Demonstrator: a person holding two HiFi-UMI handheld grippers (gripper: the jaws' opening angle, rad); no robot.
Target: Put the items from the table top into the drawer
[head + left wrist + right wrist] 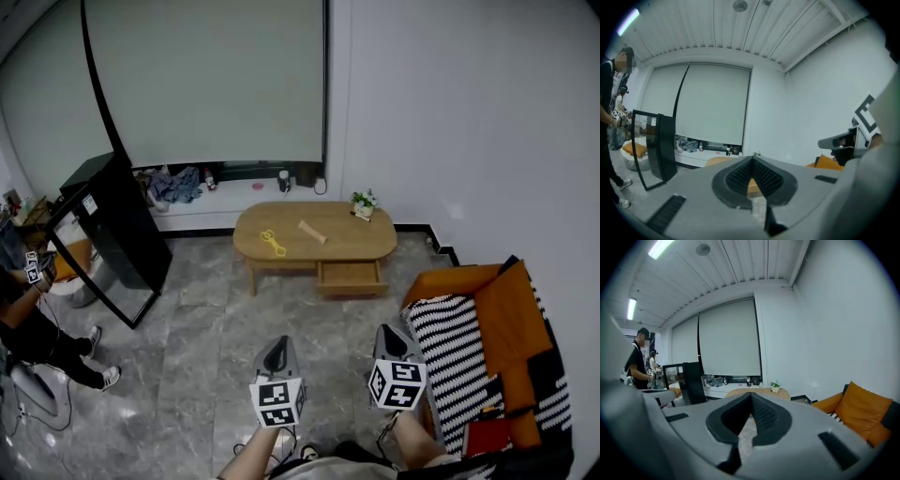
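Left of the table [349, 240], the black cabinet [127, 220] bears an unreadably small label [90, 204].

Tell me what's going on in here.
A person stands back from a low oval wooden table, holding a left tool and a right tool. Both are shut and empty. On the tabletop lie a yellow item, a tan stick-like piece and a small potted plant. The drawer under the table is pulled open, and nothing has been picked up yet.
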